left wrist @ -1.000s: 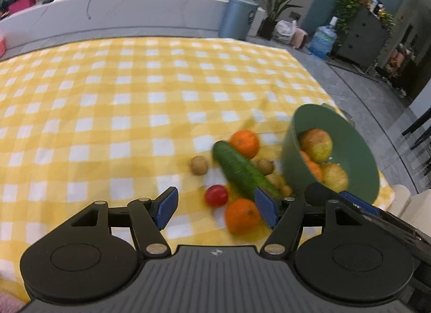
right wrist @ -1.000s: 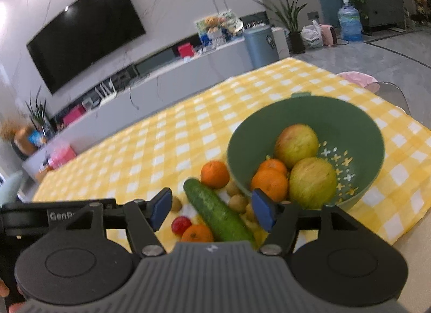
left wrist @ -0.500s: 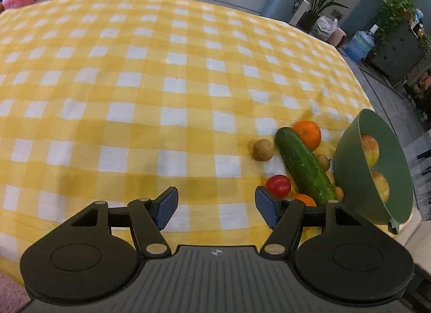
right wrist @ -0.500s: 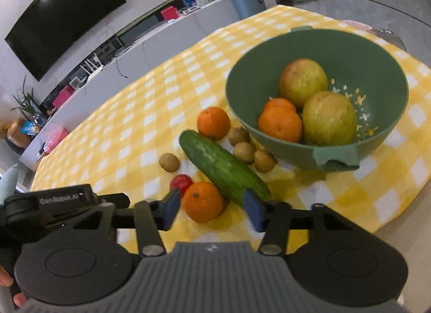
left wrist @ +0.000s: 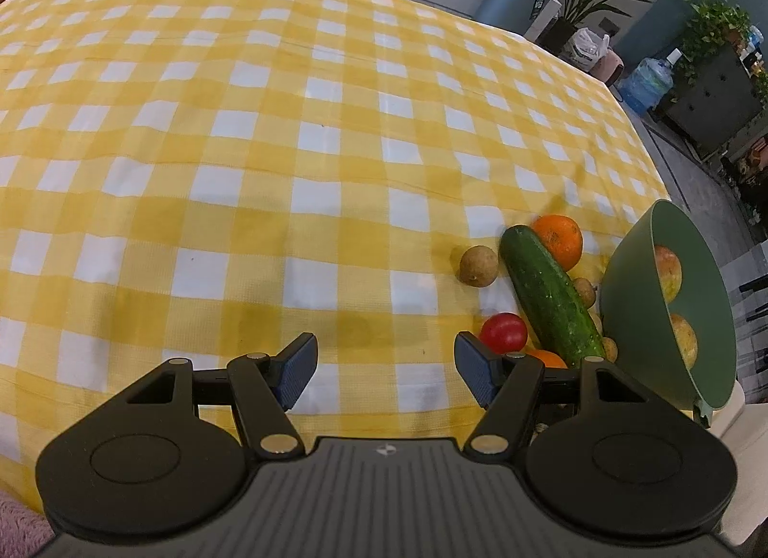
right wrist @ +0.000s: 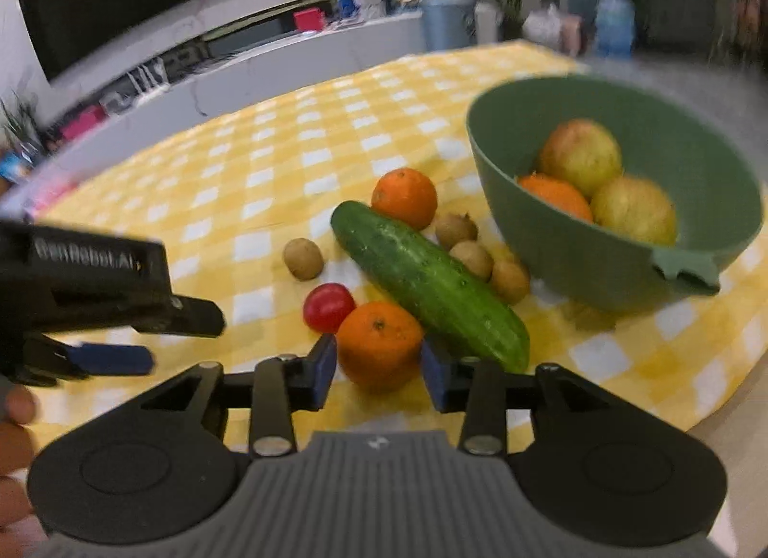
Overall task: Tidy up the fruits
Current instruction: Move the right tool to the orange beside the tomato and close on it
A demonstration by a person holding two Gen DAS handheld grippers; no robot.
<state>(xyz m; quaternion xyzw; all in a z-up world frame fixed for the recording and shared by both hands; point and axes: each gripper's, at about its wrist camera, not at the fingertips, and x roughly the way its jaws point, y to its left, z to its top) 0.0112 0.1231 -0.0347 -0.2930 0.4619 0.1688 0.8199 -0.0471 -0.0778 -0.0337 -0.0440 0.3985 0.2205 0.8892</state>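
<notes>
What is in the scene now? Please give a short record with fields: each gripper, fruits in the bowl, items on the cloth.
right gripper: pads on both sides of the near orange; grip not confirmed
left gripper: open, empty, over the checked cloth
green bowl: two apples, one orange
on cloth: cucumber, cherry tomato, far orange, four small brown fruits

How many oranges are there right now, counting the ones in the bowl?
3: one between the right gripper fingers, one beyond the cucumber at, one in the green bowl at. More may hide under the apples.
</notes>
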